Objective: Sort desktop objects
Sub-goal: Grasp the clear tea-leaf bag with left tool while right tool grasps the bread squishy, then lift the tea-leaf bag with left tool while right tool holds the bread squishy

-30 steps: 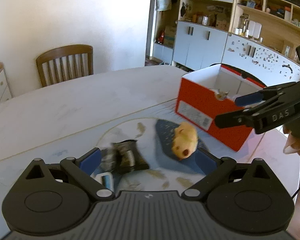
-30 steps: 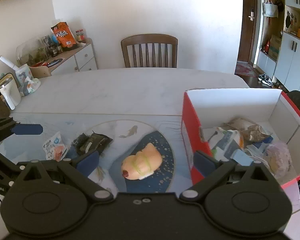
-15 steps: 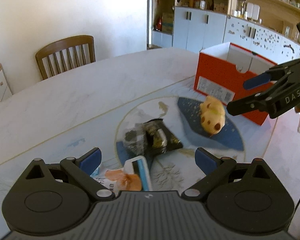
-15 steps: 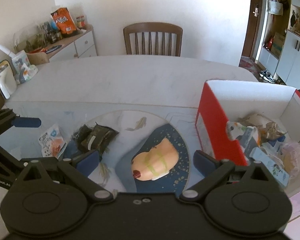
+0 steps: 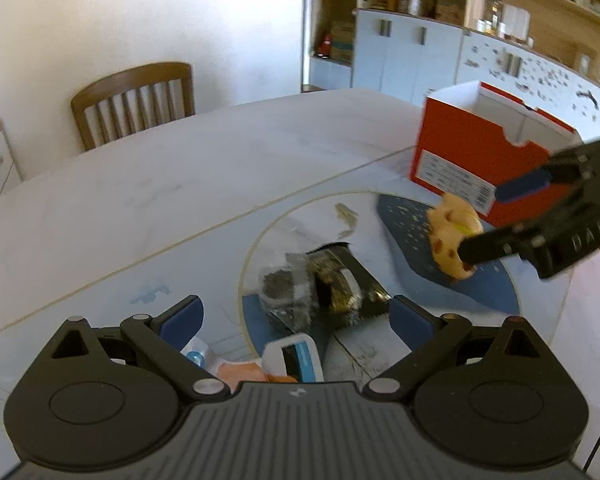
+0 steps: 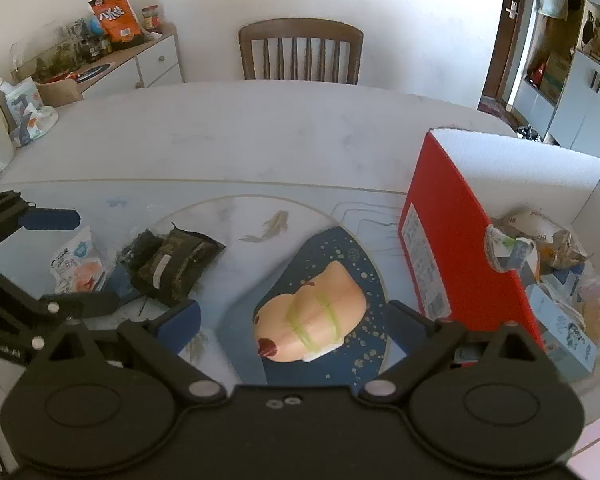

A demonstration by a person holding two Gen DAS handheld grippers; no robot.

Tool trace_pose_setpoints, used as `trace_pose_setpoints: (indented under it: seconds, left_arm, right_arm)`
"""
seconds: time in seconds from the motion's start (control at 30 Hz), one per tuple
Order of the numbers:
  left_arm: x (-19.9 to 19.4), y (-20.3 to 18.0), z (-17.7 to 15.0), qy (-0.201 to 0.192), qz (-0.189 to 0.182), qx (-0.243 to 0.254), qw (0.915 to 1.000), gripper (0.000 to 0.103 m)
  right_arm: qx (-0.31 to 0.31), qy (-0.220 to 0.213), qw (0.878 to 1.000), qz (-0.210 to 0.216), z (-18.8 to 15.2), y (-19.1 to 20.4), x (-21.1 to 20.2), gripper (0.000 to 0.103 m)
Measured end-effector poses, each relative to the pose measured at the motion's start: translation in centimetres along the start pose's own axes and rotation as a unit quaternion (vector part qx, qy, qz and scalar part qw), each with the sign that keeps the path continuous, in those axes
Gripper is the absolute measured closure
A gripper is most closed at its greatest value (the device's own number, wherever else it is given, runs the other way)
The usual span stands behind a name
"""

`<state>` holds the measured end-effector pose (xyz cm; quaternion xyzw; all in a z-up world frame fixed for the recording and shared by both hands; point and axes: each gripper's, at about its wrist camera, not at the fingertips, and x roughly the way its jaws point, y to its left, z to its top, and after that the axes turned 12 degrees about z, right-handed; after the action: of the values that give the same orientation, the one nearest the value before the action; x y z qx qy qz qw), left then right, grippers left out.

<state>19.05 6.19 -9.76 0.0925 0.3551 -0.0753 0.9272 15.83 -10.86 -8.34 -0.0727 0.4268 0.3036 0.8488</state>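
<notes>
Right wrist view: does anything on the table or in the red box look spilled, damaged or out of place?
Nothing spilled or broken. The red box holds a loose jumble of packets, some crumpled. Three things are left on the table: the peach squishy toy, the dark packet and the white snack pouch.

your red box (image 6: 456, 256) has white inner walls and a white barcode label. the toy (image 6: 312, 320) before you is peach with yellow-green bands and a dark red tip. the packet (image 6: 176, 266) is dark olive-black; the pouch (image 6: 76, 264) is white with orange print. the tabletop (image 6: 260, 136) is pale marble with a navy, gold-speckled patch and painted fish. both grippers are black with blue pads.
</notes>
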Motion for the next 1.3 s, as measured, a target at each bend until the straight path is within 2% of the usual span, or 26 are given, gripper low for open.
trace_pose_setpoints:
  seconds: [0.13,0.27,0.37,0.53,0.63,0.9,1.0,1.17,1.2,1.3]
  left_arm:
    - [1.0,0.6,0.4,0.007,0.002,-0.021,0.9998,0.004]
    - [2.0,1.1,0.8,0.013,0.013,-0.031,0.9993,0.005]
    - [2.5,1.5,1.1,0.019,0.018,-0.038,0.9989,0.010]
    - [3.4,1.9,1.1,0.034,0.012,-0.047,0.9982,0.027]
    - [3.9,1.9,1.0,0.040,0.010,-0.048,0.9980,0.032]
    - [4.6,1.9,0.8,0.054,0.003,-0.060,0.9968,0.053]
    - [4.7,1.8,0.9,0.057,0.000,-0.059,0.9966,0.061]
    - [4.6,1.4,1.0,0.059,0.005,-0.054,0.9968,0.065]
    - [4.6,1.4,1.0,0.060,0.005,-0.055,0.9967,0.069]
    - [4.5,1.4,1.2,0.063,0.008,-0.057,0.9963,0.070]
  right_arm:
    - [0.003,0.006,1.000,-0.001,0.1,-0.3,0.8,0.006]
    - [0.004,0.019,1.000,0.002,0.1,-0.6,1.9,0.010]
    - [0.004,0.020,1.000,0.003,0.1,-0.6,2.3,0.010]
    - [0.009,0.023,1.000,0.005,0.3,-0.9,2.8,0.010]
    - [0.016,0.024,1.000,0.007,0.2,-1.1,3.1,0.011]
    - [0.026,0.026,0.999,0.005,0.1,-1.5,3.6,0.018]
    - [0.029,0.027,0.999,0.002,0.0,-1.6,3.7,0.025]
    - [0.033,0.035,0.999,0.000,-0.3,-1.6,3.7,0.034]
    - [0.032,0.034,0.999,0.000,-0.3,-1.6,3.7,0.034]
    - [0.028,0.034,0.999,-0.002,-0.3,-1.5,3.7,0.037]
